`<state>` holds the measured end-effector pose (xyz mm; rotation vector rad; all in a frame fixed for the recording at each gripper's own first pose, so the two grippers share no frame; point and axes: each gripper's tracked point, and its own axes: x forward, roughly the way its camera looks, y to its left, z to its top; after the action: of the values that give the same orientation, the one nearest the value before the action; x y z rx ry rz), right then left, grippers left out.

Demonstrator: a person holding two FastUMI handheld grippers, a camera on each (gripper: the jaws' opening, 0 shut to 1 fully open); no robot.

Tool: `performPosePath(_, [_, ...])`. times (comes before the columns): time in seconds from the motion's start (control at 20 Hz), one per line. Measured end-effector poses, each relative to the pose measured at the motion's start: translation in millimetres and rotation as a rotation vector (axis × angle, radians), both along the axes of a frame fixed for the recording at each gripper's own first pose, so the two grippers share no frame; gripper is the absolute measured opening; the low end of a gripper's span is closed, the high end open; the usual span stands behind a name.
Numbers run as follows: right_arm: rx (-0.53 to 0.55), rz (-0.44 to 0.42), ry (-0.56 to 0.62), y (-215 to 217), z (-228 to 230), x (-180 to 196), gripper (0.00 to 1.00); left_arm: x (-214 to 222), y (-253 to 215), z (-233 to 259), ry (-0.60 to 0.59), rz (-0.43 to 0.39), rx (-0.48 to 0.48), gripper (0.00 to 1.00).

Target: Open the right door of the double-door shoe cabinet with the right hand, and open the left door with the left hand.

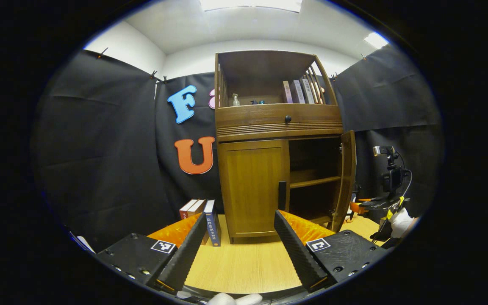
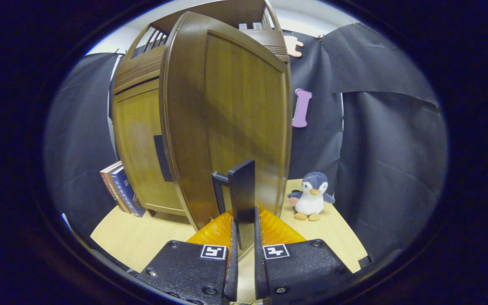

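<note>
Right tool (image 2: 244, 237) clamps the open right door's handle (image 2: 242, 192).

place: staged recording booth, not a lived-in home | walls: black cloth (image 1: 100, 140) clipped up, white room wall and ceiling lights (image 1: 250, 4) above | set: wooden shoe cabinet (image 1: 278, 144) on pale wood table (image 1: 248, 262), books (image 1: 203, 214) beside it, plush penguin (image 2: 310, 196) | gear: camera on stand (image 1: 390, 173) at the side
</note>
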<state>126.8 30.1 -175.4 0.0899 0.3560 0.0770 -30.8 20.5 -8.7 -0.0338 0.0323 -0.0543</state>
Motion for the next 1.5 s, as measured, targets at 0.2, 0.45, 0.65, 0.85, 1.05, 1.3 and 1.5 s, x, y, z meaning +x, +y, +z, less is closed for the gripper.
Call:
performPosePath(0.2, [-0.019, -0.097, 0.003, -45, -3, -8, 0.11, -1, -16, 4, -0.010, -0.048, 0.006, 0.96])
performPosePath(0.45, [-0.017, -0.124, -0.003, -86, 1, -12, 0.04, 0, -37, 7, -0.021, -0.097, 0.018, 0.96])
performPosePath(0.65, [-0.012, -0.093, -0.006, -95, 1, -10, 0.03, 3, -52, 5, -0.012, -0.113, 0.016, 0.96])
performPosePath(0.85, [-0.014, -0.049, -0.002, -106, 1, -9, 0.04, 4, -61, 3, -0.003, -0.103, 0.024, 0.96])
performPosePath(1.05, [-0.004, -0.001, 0.005, -121, -1, -6, 0.04, 9, -81, -1, 0.013, -0.095, 0.006, 0.96])
performPosePath(1.3, [-0.022, 0.073, 0.001, -136, -1, -1, 0.04, 6, -104, 1, 0.018, -0.075, 0.005, 0.96])
performPosePath(1.5, [-0.011, 0.135, 0.007, -148, -2, 4, 0.04, 10, -121, 2, 0.026, -0.051, 0.013, 0.96])
